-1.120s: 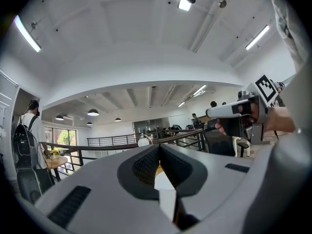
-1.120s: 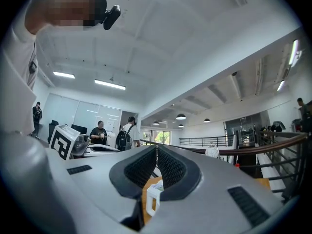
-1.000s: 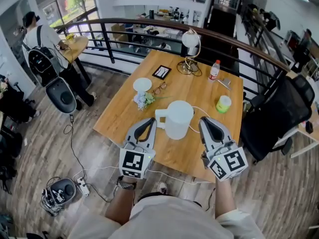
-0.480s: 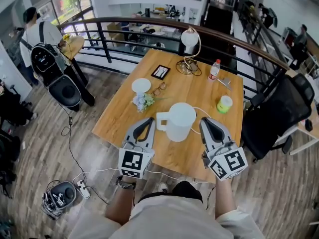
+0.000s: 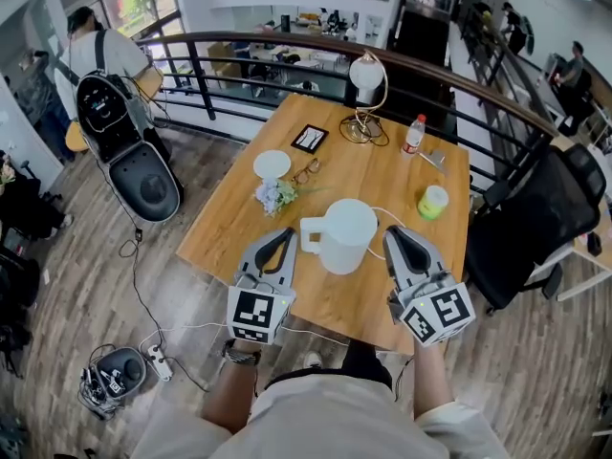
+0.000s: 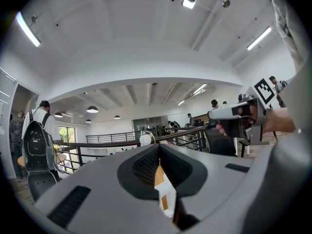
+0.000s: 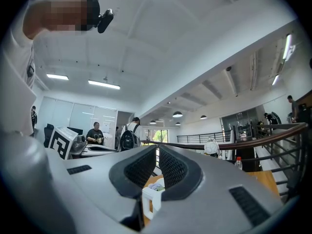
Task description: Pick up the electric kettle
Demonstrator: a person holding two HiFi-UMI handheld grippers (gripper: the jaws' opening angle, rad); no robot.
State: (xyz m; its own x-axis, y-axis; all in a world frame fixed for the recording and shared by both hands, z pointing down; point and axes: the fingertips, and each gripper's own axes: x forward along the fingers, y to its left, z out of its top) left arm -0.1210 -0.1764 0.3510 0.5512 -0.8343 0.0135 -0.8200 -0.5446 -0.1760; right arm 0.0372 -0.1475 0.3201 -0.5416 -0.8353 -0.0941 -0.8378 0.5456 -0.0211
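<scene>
Only the person [image 5: 96, 38] with the backpack, far out at ten o'clock, has shifted toward the railing [image 5: 287, 44]; both claws and the kettle sit where they were.

Left claw [image 5: 284, 233] is pinched fully together, with nothing gripped. Right claw [image 5: 392, 235] is likewise closed on nothing. Both hang level over the table's [image 5: 225, 228] near edge, pointing toward twelve o'clock.

Kettle [image 5: 342, 235] stands between them close to that near edge. Its handle sticks out at nine o'clock, just beside the left claw's tip but apart from it. Its body is just beside the right claw's tip. The kettle's top is covered, so what is inside cannot be told. A cord [image 5: 384, 214] leaves it at two o'clock.

From the kettle, bare wood runs at nine o'clock to the table's left edge, and more lies open at twelve o'clock. At eleven o'clock sit flowers [image 5: 277, 194], glasses [image 5: 306, 170] and a white dish [image 5: 272, 164]. A green cup [image 5: 431, 201] stands near the right edge at two o'clock, and a capped bottle [image 5: 412, 134] further out at one o'clock; their contents do not show. A lamp [image 5: 364, 73] stands at the far edge under the railing. A black chair [image 5: 535, 218] is beyond the right edge at three o'clock.
</scene>
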